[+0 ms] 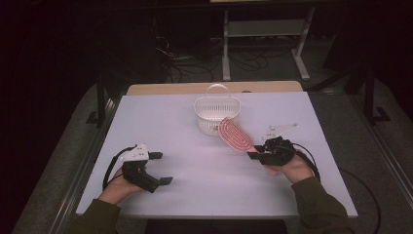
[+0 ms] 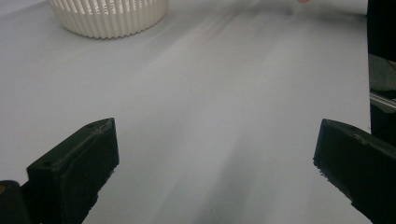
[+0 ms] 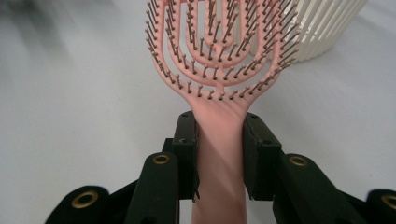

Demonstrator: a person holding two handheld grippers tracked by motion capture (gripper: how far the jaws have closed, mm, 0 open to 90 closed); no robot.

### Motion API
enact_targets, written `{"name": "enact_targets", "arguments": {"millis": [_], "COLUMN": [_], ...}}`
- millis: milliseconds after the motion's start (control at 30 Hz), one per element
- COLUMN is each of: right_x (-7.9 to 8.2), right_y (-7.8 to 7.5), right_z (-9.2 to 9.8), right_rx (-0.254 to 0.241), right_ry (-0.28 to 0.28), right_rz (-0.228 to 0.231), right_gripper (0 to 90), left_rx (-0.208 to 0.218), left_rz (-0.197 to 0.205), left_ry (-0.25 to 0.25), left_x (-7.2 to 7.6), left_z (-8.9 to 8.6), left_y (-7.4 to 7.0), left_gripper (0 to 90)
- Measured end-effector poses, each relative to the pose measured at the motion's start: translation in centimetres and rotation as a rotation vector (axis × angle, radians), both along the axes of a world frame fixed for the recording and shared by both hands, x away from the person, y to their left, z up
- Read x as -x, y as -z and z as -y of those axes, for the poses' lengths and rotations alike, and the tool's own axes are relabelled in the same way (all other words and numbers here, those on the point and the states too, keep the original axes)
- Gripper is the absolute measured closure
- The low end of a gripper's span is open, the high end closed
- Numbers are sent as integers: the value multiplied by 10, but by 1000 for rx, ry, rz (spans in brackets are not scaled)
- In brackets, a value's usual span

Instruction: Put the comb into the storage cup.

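On the white table [image 1: 185, 161] in the high view, the right gripper [image 1: 254, 156] sits at the person's right hand [image 1: 287, 168], with its jaws pointing up and left toward a pink hairbrush [image 1: 234, 135]. The brush's handle end runs into those jaws, and its oval head lies beyond them, its far end just beside or perhaps resting on the near wall of a white slatted basket [image 1: 216, 113]; the view is too small to tell which. The left gripper [image 1: 160, 168] lies well apart from the brush, held low near the table's near edge by the left hand [image 1: 118, 190], its 2 jaws spread with nothing between them.

In the left gripper view, the 2 black jaws stand far apart at the bottom corners, with bare table between them. The basket [image 2: 109, 16] sits well ahead of the left jaw, at the top edge.

In the right gripper view, the 2 jaws are closed in on the hairbrush's handle [image 3: 219, 154], with 1 pad pressing each side, so the brush is held. The head [image 3: 219, 46], bristles facing the camera, rises straight ahead of the jaw tips. The basket [image 3: 322, 28] stands beyond the head, ahead and to the right of the right jaw.
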State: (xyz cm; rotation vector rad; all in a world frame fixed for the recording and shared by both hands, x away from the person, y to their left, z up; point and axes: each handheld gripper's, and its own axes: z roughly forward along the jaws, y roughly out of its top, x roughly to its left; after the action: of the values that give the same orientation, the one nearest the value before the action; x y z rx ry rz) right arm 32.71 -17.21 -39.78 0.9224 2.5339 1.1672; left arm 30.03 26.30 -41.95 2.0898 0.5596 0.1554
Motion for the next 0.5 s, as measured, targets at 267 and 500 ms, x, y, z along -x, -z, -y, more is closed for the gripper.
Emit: {"name": "enact_targets", "arguments": {"millis": [267,500], "right_x": [0,-1], "right_y": [-4,-8], "right_z": [0,-5], "right_rx": [-63,-114], "right_ry": [10,10], "right_rz": [37,73], "right_gripper": [687,687], "left_rx": [1,7], "left_rz": [0,2], "left_ry": [0,2], "left_x": [0,0], "left_z": [0,0], "left_y": [0,0], "left_gripper": [0,0]}}
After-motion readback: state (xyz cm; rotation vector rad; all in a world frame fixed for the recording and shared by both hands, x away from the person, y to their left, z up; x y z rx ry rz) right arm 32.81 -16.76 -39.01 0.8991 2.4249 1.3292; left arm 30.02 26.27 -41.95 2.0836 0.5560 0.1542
